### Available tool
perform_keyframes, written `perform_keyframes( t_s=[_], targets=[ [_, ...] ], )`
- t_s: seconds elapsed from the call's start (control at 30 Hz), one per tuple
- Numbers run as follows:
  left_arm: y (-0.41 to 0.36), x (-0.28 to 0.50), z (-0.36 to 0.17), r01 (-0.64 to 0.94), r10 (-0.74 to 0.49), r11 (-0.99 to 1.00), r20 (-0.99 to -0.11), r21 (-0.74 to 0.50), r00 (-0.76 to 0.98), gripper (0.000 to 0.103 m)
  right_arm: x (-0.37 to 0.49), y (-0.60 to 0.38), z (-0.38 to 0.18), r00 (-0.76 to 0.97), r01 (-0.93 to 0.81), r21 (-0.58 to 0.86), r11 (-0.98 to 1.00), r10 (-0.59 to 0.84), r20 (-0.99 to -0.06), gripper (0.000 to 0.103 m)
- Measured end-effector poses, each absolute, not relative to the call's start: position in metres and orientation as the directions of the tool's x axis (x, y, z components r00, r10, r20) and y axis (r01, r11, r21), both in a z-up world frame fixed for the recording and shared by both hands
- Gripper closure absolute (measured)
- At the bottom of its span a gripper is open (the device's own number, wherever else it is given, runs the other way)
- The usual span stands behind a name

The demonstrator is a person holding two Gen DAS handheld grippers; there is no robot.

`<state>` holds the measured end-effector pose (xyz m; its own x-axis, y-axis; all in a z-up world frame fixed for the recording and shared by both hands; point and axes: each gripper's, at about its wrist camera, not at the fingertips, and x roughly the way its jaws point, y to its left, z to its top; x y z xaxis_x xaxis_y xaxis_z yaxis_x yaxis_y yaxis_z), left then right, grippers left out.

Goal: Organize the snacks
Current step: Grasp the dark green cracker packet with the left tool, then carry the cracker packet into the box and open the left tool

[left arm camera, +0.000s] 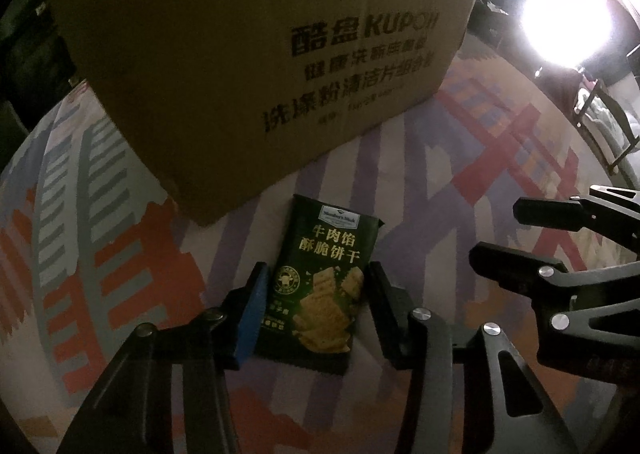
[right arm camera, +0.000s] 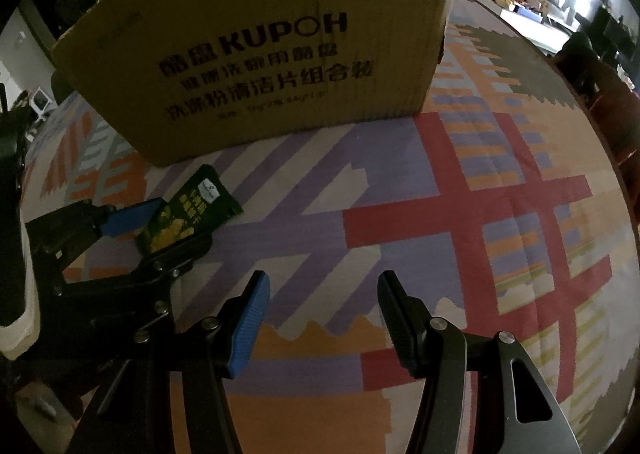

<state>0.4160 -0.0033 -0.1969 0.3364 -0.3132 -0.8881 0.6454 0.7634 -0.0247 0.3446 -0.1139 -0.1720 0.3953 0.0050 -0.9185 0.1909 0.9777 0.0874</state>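
My left gripper [left arm camera: 316,306] points steeply down at a dark green cracker packet [left arm camera: 324,278] that lies flat on the patterned cloth [left arm camera: 460,189] covering the bench. The packet's long axis runs along my line of sight: its top seam, with the small white brand label, points away from me toward the cardboard box [left arm camera: 256,53], and its bottom edge points back toward my wrist, tilted slightly to the right at the far end. My jaws straddle its lower half, the blue pad on one long edge and the black pad on the other. In the left wrist view a thin dark gap shows beside the black pad, so I cannot tell whether the pads press the packet yet; the jaws stand about as wide as the packet.

From the right wrist view the cracker packet [right arm camera: 188,213] lies just in front of the near corner of the cardboard box [right arm camera: 256,53], close to it but apart, with my left gripper [right arm camera: 160,225] over its near half, so the packet runs diagonally up and to the right there.

My right gripper [right arm camera: 320,318] hangs beside it, its jaws spread with nothing between them, only the striped cloth [right arm camera: 460,213] below
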Motion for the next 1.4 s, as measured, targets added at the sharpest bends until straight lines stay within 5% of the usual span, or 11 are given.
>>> perform_keyframes(
  t_s=[0.9,1.4],
  targets=[
    [-0.004,0.353,-0.071,0.427,-0.313,0.902,-0.774,-0.061,0.551,0.056,0.307,-0.145,-0.076,0.566,0.073,0.141,0.987,0.076,-0.821,0.046],
    [-0.031,0.390,-0.010,0.413,-0.295,0.911,-0.725,-0.016,0.623,0.056,0.339,-0.171,-0.019,0.660,0.060,0.147,0.987,0.071,-0.748,0.046]
  ],
)
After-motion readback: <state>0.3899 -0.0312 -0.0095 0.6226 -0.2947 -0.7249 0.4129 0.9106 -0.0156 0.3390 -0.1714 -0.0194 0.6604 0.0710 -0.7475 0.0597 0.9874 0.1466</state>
